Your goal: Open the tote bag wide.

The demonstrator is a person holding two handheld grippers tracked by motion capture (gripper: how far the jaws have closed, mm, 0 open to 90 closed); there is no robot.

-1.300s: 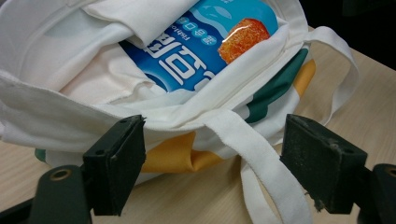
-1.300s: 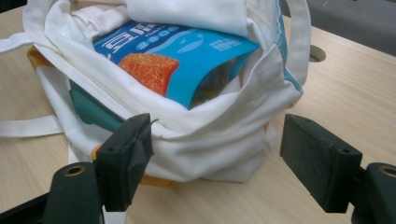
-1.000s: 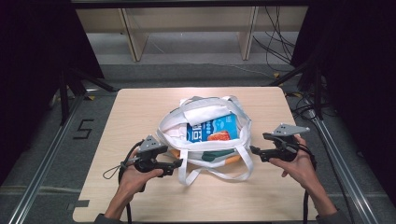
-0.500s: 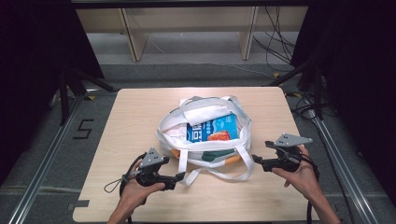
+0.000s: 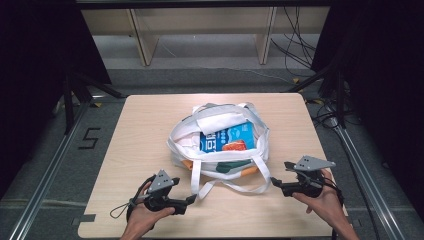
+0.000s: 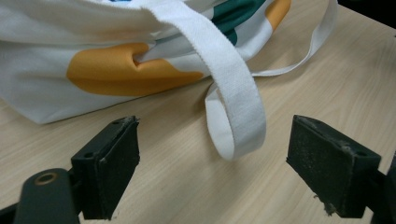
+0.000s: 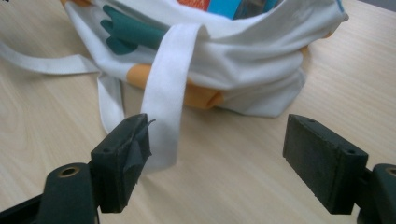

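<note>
A white cloth tote bag point(image 5: 186, 141) with orange and green patches lies in the middle of the table, and a blue packet point(image 5: 227, 137) shows in its mouth. One of its white straps point(image 5: 239, 188) loops onto the table toward the near edge. My left gripper point(image 5: 190, 200) is open at the strap's left end; the strap loop point(image 6: 233, 107) hangs between its jaws without touching them, with the bag point(image 6: 70, 79) behind. My right gripper point(image 5: 274, 183) is open at the strap's right end, and the strap point(image 7: 163, 112) lies against its left jaw, in front of the bag point(image 7: 252, 70).
The light wooden table point(image 5: 145, 130) has bare room on both sides of the bag. Its near edge runs just below both hands. Dark floor, metal rails point(image 5: 45, 175) and cables surround the table, and a wooden shelf frame point(image 5: 200, 30) stands at the back.
Both hands have drawn back toward the near edge of the table, the grippers staying open. The bag has not moved.
</note>
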